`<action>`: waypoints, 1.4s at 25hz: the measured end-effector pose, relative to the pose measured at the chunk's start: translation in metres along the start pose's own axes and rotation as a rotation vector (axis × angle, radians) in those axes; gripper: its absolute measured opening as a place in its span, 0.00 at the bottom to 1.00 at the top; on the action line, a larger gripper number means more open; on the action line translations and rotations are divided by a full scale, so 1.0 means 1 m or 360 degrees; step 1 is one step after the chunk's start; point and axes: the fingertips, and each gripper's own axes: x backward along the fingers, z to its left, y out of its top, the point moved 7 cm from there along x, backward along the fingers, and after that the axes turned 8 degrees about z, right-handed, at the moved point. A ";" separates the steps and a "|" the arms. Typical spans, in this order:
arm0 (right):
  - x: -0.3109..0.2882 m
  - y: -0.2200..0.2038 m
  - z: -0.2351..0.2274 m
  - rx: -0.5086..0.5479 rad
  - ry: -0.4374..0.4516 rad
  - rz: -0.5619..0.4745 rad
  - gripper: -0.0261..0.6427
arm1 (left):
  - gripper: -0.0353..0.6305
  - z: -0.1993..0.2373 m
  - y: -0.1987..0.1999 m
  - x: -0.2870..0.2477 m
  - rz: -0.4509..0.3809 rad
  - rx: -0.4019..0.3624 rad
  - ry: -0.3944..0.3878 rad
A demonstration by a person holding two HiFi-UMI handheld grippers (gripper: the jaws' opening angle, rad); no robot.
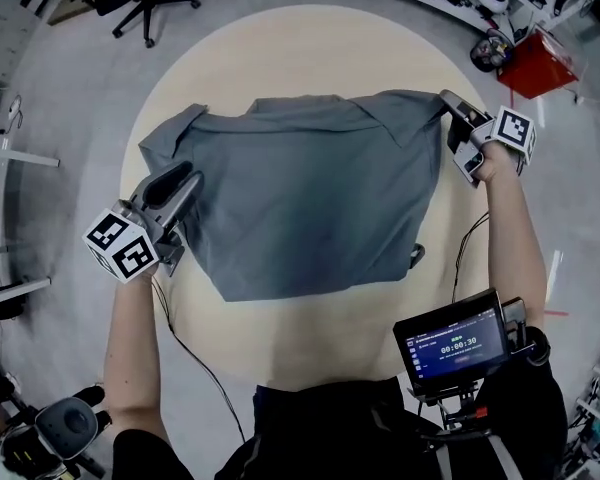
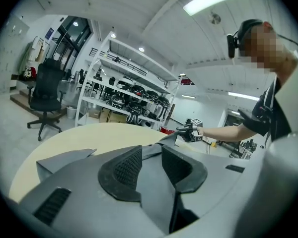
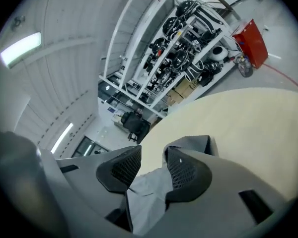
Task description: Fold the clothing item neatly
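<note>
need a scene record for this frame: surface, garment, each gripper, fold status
surface: round pale table
garment: grey shirt, spread out over the table
left gripper: at the shirt's left edge, fingers closed on the fabric
right gripper: at the shirt's far right corner, fingers apart, fabric lying between them
fold status: shirt mostly unfolded

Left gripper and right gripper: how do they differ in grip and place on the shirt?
The left gripper is shut on the shirt; the right gripper has its jaws apart, cloth loose between them. The left gripper is at the shirt's left edge, the right gripper at its far right corner. Both have cloth between their jaws.
</note>
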 end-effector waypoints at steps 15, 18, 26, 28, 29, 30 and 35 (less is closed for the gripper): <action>0.100 0.013 0.064 -0.0071 -0.0084 -0.0261 0.26 | 0.23 -0.059 0.012 0.083 -0.0133 -0.0101 0.0002; 0.089 0.017 0.072 -0.0075 -0.0120 -0.0184 0.26 | 0.23 -0.068 0.005 0.091 -0.0115 -0.0132 -0.0010; 0.085 0.047 0.017 -0.0330 -0.0176 -0.0060 0.26 | 0.23 -0.064 -0.012 0.076 -0.0042 -0.0082 -0.0002; 0.086 0.063 0.010 -0.0366 -0.0119 -0.0121 0.26 | 0.23 -0.064 -0.014 0.064 -0.0033 -0.0062 0.0005; 0.085 0.072 0.009 -0.0393 -0.0065 -0.0150 0.26 | 0.23 -0.065 -0.015 0.058 -0.0026 -0.0053 0.0006; 0.080 0.080 0.010 -0.0418 0.0006 -0.0171 0.26 | 0.23 -0.065 -0.016 0.051 -0.0020 -0.0046 0.0006; 0.015 0.087 0.022 -0.0523 0.0295 -0.0183 0.26 | 0.23 -0.066 -0.019 0.014 0.0009 -0.0030 0.0026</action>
